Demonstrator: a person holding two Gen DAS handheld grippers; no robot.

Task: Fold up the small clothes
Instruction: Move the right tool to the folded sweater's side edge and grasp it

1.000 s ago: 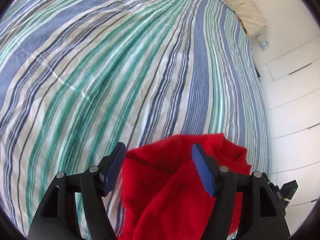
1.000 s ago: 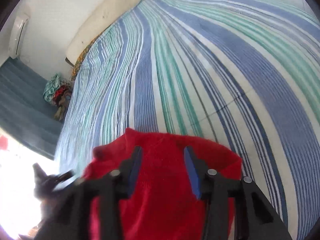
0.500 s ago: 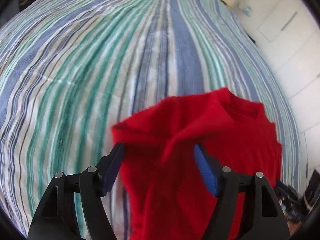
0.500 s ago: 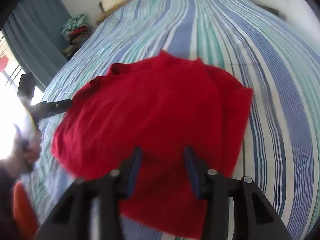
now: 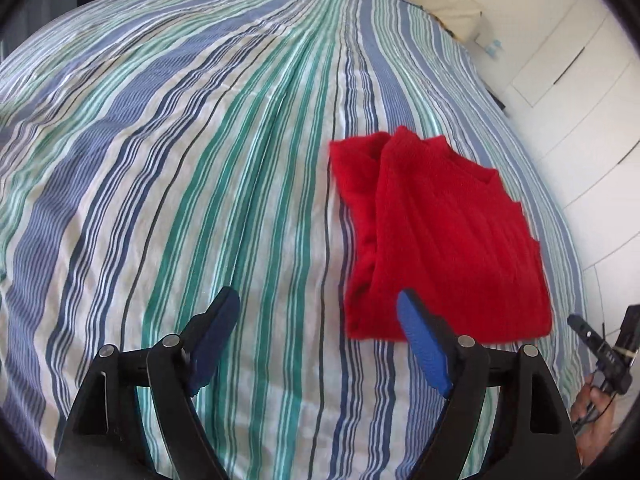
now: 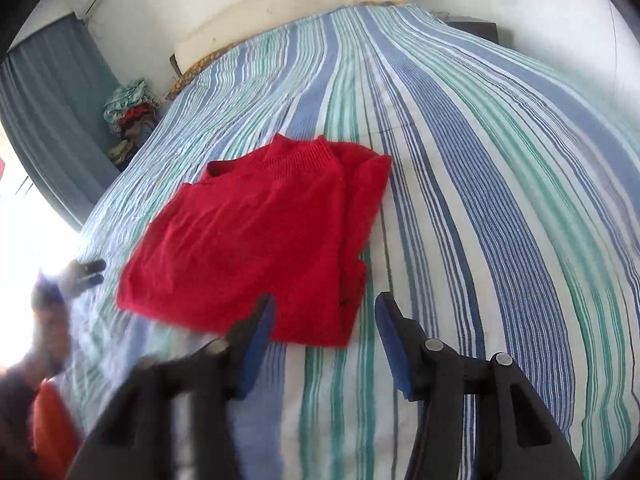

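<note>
The folded red sweater [image 5: 444, 236] lies flat on my striped bedsheet [image 5: 200, 160]. My left gripper [image 5: 318, 338] is opening, empty, the sweater just right of it. My right gripper [image 6: 324, 338] is opening too, released, the sweater's near edge just ahead.

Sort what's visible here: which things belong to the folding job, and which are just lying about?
Job:
red sweater, folded on the striped bedspread
left gripper, jaws opening, nothing between them
right gripper, jaws opening, nothing between them

Lying about:
pillow
clothes heap beside the bed
curtain
</note>
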